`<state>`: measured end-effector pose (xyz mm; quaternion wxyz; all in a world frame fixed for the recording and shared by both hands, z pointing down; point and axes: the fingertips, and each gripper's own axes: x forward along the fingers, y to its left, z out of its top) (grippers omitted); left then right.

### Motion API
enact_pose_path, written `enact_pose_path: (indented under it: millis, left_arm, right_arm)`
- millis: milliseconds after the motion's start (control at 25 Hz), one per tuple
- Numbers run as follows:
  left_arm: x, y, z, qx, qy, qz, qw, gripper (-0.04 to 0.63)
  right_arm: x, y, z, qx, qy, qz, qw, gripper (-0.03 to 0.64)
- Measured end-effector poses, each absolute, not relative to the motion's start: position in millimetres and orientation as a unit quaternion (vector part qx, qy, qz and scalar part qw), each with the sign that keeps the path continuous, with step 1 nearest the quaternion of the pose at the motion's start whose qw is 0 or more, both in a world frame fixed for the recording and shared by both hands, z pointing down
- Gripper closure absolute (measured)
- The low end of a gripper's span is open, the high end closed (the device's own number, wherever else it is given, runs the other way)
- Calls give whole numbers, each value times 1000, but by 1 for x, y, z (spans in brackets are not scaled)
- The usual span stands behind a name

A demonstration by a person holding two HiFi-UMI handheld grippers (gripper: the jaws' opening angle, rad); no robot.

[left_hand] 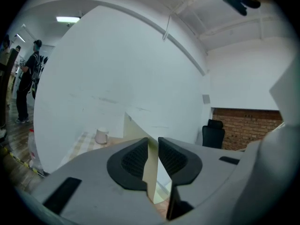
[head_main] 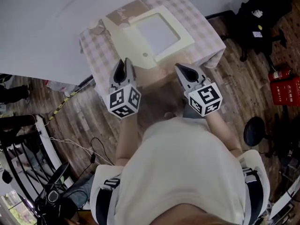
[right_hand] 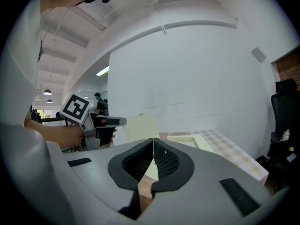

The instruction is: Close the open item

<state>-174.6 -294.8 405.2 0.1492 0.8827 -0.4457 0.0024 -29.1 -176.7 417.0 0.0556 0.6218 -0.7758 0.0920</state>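
Quick count: one pale cream flat cardboard box (head_main: 185,39), one small white mug (left_hand: 101,136), two tools, one bench (head_main: 199,20). The box sits open on the bench, which has a pink-and-white checked cloth over it. The shallow tray lies flat, and the box's hinged lid (head_main: 129,43) is swung out on the side nearest the person. The left tool (head_main: 123,62) is at the lid's near edge. Its own view shows the pads drawn in to a narrow slit with the lid's thin edge (left_hand: 137,129) filling it, so it's pinching the lid. The right tool (head_main: 182,69) hangs just off the front of the bench near the box, pads pressed together with nothing in them (right_hand: 153,142). The room has a wood-plank floor (head_main: 79,125) and a big white wall (head_main: 42,27) behind the bench, with two red fire extinguishers (head_main: 280,74) off to the right. The head view makes the lid look almost flat, but the right gripper view shows it standing up (right_hand: 140,124) beside the left tool. Only the left gripper view shows the mug clearly, plus a brick wall (left_hand: 246,125), a black office chair (left_hand: 213,132) and a couple of people far off (left_hand: 30,78).
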Motion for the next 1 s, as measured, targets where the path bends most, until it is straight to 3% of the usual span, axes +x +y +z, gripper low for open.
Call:
enact_pose_path:
  millis: [400,1000]
  left_arm:
    - [-93,-286,390,902,-407,-14,143,548]
    - [61,-288,431,925,-331,51,180,560]
  right_arm:
    - [27,-204,424,598,-793,93,62,617]
    - [154,-259,404,592,-800,69,71,617]
